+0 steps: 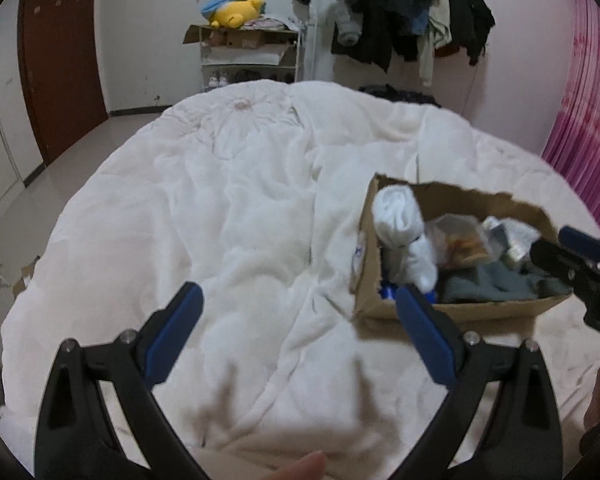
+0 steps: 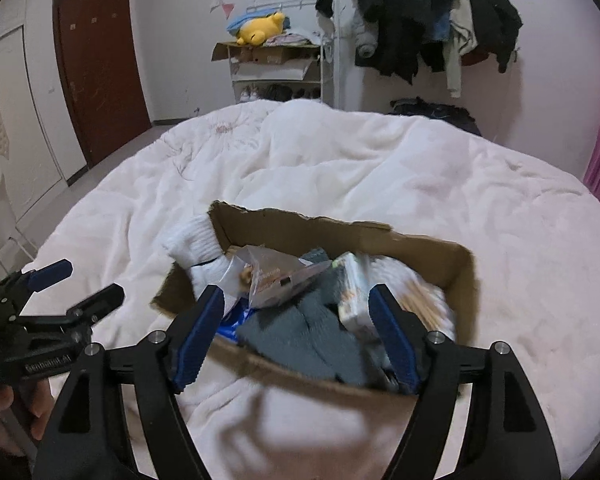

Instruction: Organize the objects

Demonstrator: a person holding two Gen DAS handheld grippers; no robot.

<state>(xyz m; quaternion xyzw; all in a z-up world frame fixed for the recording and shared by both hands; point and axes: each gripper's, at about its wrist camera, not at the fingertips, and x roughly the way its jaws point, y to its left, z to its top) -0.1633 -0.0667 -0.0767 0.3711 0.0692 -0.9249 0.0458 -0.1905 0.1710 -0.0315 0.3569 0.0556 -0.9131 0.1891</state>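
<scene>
A torn cardboard box [image 1: 452, 312] [image 2: 340, 232] sits on the white duvet [image 1: 240, 208] [image 2: 380, 176]. It holds a white sock [image 1: 400, 220] [image 2: 198, 240], grey knit cloth [image 1: 488, 284] [image 2: 300, 332], a clear plastic packet [image 1: 460, 236] [image 2: 276, 276], a small carton [image 2: 354, 284] and something blue [image 2: 234, 322]. My left gripper [image 1: 300, 312] is open and empty over the duvet, left of the box. My right gripper [image 2: 296, 316] is open and empty, jaws over the box's near edge; it also shows in the left wrist view [image 1: 572, 256].
A white shelf rack [image 1: 252, 52] [image 2: 278, 68] with a yellow plush toy [image 1: 236, 14] [image 2: 260, 28] stands beyond the bed. Dark clothes [image 1: 408, 12] [image 2: 428, 16] hang on the wall. A brown door [image 1: 60, 60] [image 2: 100, 52] is left, a pink curtain [image 1: 588, 112] right.
</scene>
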